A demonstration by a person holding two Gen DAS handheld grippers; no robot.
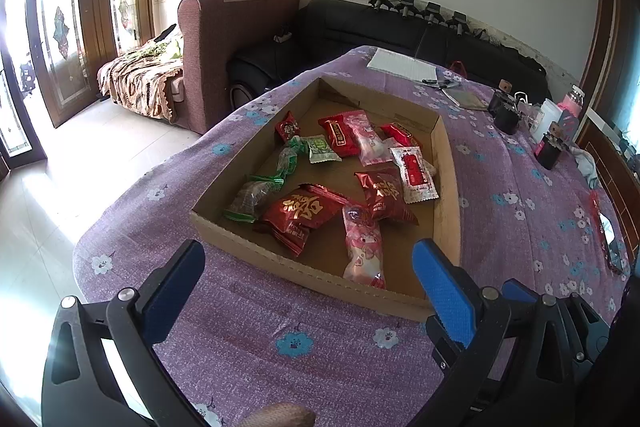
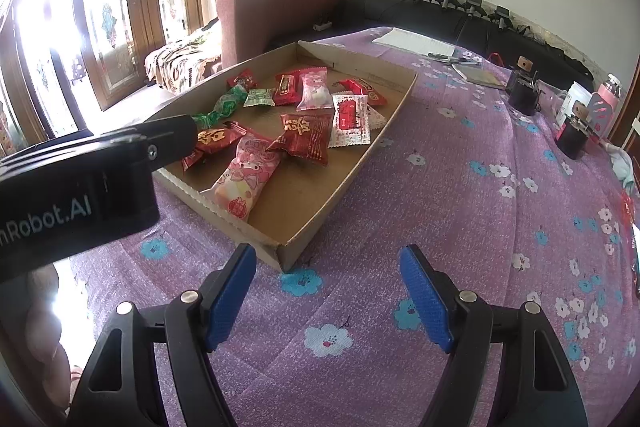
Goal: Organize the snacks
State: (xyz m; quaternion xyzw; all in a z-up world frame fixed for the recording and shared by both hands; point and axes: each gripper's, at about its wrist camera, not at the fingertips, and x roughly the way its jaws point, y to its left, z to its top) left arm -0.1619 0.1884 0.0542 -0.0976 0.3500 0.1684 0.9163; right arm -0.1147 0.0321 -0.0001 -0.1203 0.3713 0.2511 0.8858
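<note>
Standing over the purple flowered tablecloth (image 1: 280, 307), both tools hang empty with their blue pads spread wide. From the left wrist camera, the left gripper (image 1: 308, 267) hovers at 6 o'clock, its pads either side of the near wall of the shallow cardboard tray (image 1: 240, 239), gripping nothing. Inside the tray the snacks lie loose, left to right: a green twisted candy (image 1: 256, 195) at about 9 o'clock of the pile, a red packet with gold characters (image 1: 300, 211) just beside it, a pink cartoon-printed packet (image 1: 362, 251) leaning against the near wall, and a white sachet with a red label (image 1: 414, 173) towards 3 o'clock. From the right wrist camera, the right gripper (image 2: 328, 291) floats released above bare cloth just short of the tray's near corner, touching nothing; the left tool's black body reaches in from 9 o'clock over the tray's edge. Further round at 1 o'clock a white notepad (image 2: 416, 43) lies on the cloth, and black clamp-like devices (image 2: 524, 95) stand at 2 o'clock, well apart from the tray.
</note>
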